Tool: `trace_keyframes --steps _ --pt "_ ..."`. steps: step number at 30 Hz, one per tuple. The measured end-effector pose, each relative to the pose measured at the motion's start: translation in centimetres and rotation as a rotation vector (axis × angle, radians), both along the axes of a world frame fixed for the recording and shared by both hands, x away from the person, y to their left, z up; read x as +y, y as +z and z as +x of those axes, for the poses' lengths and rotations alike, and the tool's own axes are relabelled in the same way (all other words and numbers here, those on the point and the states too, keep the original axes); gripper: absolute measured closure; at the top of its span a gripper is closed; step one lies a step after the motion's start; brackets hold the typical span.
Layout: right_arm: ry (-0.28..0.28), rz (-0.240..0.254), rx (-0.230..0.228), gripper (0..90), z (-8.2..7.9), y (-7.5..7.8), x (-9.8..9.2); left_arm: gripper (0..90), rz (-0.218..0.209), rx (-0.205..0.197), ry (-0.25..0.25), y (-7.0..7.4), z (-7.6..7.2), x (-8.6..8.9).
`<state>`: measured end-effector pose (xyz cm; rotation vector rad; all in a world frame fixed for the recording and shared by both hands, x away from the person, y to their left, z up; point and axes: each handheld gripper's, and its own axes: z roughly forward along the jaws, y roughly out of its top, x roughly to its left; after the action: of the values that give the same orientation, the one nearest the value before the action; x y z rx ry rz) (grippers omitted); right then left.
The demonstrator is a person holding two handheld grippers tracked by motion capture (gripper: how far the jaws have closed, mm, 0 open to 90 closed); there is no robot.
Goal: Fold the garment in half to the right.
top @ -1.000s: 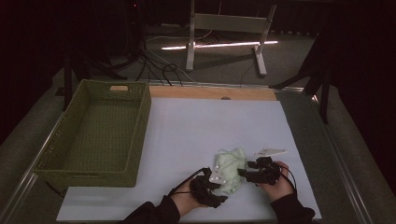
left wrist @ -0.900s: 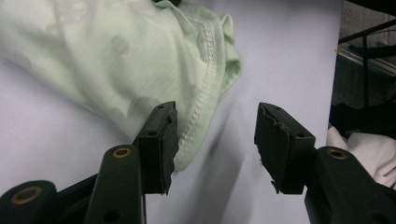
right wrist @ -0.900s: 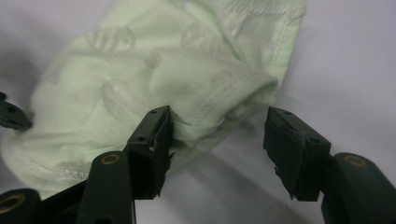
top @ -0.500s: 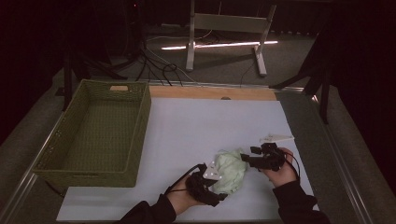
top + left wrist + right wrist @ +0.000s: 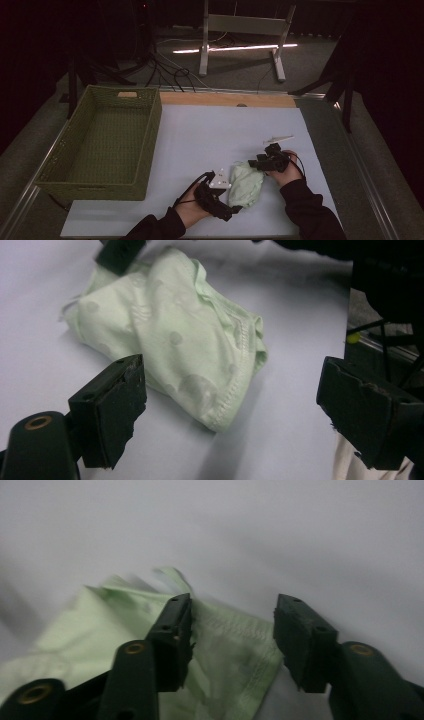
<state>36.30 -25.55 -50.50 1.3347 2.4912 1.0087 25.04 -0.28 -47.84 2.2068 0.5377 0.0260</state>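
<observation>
In the high view, a crumpled pale green cloth (image 5: pixel 246 185) lies on the white counter (image 5: pixel 210 140) near its front edge, between the two tools; the left tool (image 5: pixel 226 207) sits just beside the cloth's left and lower edge, held in the person's left hand (image 5: pixel 192 210); the right tool (image 5: pixel 254 164) is at the cloth's upper right corner, held in the right hand (image 5: pixel 282 167), its tips at the fabric's edge; a green woven basket (image 5: pixel 150 130) stands well apart at the left of the counter.

In the left gripper view, the cloth (image 5: pixel 175 345) lies ahead of the left tool (image 5: pixel 230 405), folded over itself with a stitched hem toward the camera; the jaws stand wide and have just been opening; nothing is between the pads, and bare counter (image 5: pixel 280 430) shows in the gap; the near hem lies just beyond the tips; a black jaw of the other tool rests at the cloth's far corner.

In the right gripper view, the right tool (image 5: pixel 231 630) stands partly open over a hemmed corner of the cloth (image 5: pixel 225 660); its jaws have just been closing, with the fabric lying under and between them; the left pad is against the cloth, the right pad is clear of it, so the corner is not pinched.
</observation>
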Motion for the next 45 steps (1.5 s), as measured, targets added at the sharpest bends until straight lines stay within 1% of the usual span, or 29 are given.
trace_keyframes --steps 1,3,5,6,7,8,9,10,12,15,18,20,23,24,26,27,28,29,30,32,33,34,35,36,37,38,41,43,45 --pt "0.001 -0.017 0.005 53.6 0.0 -0.2 0.1 14.0 0.0 -0.005 0.005 0.0 0.0 0.0" --pt "-0.003 -0.029 0.0 57.7 -0.1 -0.3 0.2 14.0 0.001 -0.015 0.009 0.1 0.0 0.1" --pt "-0.005 -0.064 -0.018 64.0 -0.2 -0.3 0.3 14.0 0.001 -0.018 0.01 0.1 0.0 0.1" --pt "0.004 -0.092 -0.036 66.8 -0.3 -0.3 0.4 14.0 0.0 -0.017 0.009 0.1 0.0 0.1" --pt "0.012 -0.125 -0.052 72.1 -0.5 -0.3 0.7 14.0 -0.003 -0.016 0.01 0.1 0.1 0.0" --pt "0.025 -0.152 -0.046 76.5 -0.5 -0.4 0.9 14.1 -0.006 -0.016 0.012 0.1 0.1 0.0" --pt "0.029 -0.169 -0.064 81.5 -0.7 -0.4 1.1 14.1 -0.006 -0.014 0.013 0.0 0.0 -0.1" --pt "0.036 -0.179 -0.067 87.1 -0.7 -0.4 1.1 14.1 -0.009 -0.016 0.012 0.0 0.0 -0.1" --pt "0.042 -0.176 -0.081 88.0 -0.8 -0.3 1.1 14.1 -0.01 -0.016 0.009 0.0 0.0 -0.1" --pt "0.039 -0.147 -0.103 88.4 -0.9 0.0 1.1 14.1 -0.01 -0.022 0.008 0.0 0.1 0.0" --pt "0.047 -0.128 -0.124 88.5 -1.2 0.8 1.0 14.2 -0.014 -0.022 0.014 0.0 0.2 0.0" --pt "0.052 -0.105 -0.143 88.5 -1.4 1.4 0.9 14.7 -0.019 -0.023 0.012 -0.1 0.4 -0.1" --pt "0.062 -0.094 -0.168 88.5 -1.9 2.4 0.9 15.6 -0.022 -0.021 0.006 -0.3 0.7 -0.4" --pt "0.069 -0.091 -0.172 88.5 -2.0 2.6 1.0 16.2 -0.027 -0.023 0.013 -0.3 0.8 -0.5" --pt "0.075 -0.088 -0.182 88.5 -2.3 3.0 1.2 17.6 -0.037 -0.024 0.058 -0.4 1.2 -0.8" --pt "0.083 -0.083 -0.185 88.5 -2.4 3.2 1.3 19.3 -0.032 -0.034 0.076 -0.4 1.5 -0.9" --pt "0.085 -0.081 -0.19 88.5 -2.5 3.3 1.4 22.9 -0.024 -0.054 0.094 -0.4 1.8 -1.1" --pt "0.091 -0.079 -0.194 88.5 -2.6 3.4 1.5 31.2 -0.024 -0.085 0.113 -0.4 2.1 -1.1" --pt "0.092 -0.075 -0.196 88.5 -2.7 3.4 1.6 37.9 -0.027 -0.105 0.134 -0.4 2.4 -1.2" --pt "0.096 -0.067 -0.203 88.5 -2.7 3.5 1.7 61.8 -0.041 -0.121 0.134 -0.3 3.2 -1.3" --pt "0.094 -0.062 -0.206 88.5 -2.7 3.4 1.7 69.0 -0.046 -0.125 0.137 -0.3 3.5 -1.4" --pt "0.094 -0.059 -0.206 88.5 -2.8 3.4 1.8 76.4 -0.036 -0.127 0.139 -0.4 3.9 -1.7" --pt "0.096 -0.062 -0.209 88.5 -2.8 3.5 1.8 80.2 -0.023 -0.128 0.147 -0.5 4.2 -1.9" --pt "0.097 -0.061 -0.21 88.5 -2.7 3.5 1.8 83.7 -0.021 -0.116 0.145 -0.7 4.6 -2.1" --pt "0.095 -0.059 -0.211 88.5 -2.8 3.5 1.9 88.1 -0.01 -0.099 0.157 -0.9 5.1 -2.3" --pt "0.1 -0.057 -0.213 88.5 -2.7 3.6 1.8 90.0 -0.004 -0.085 0.164 -1.2 5.5 -2.5" --pt "0.1 -0.054 -0.223 88.5 -2.8 3.8 2.0 90.0 0.021 -0.071 0.173 -2.1 6.5 -3.0" --pt "0.099 -0.051 -0.224 88.5 -2.9 4.0 2.1 90.0 0.031 -0.072 0.182 -2.5 6.8 -3.3" --pt "0.109 -0.053 -0.229 88.5 -2.9 4.1 2.2 90.0 0.074 -0.084 0.191 -2.8 6.9 -3.8"
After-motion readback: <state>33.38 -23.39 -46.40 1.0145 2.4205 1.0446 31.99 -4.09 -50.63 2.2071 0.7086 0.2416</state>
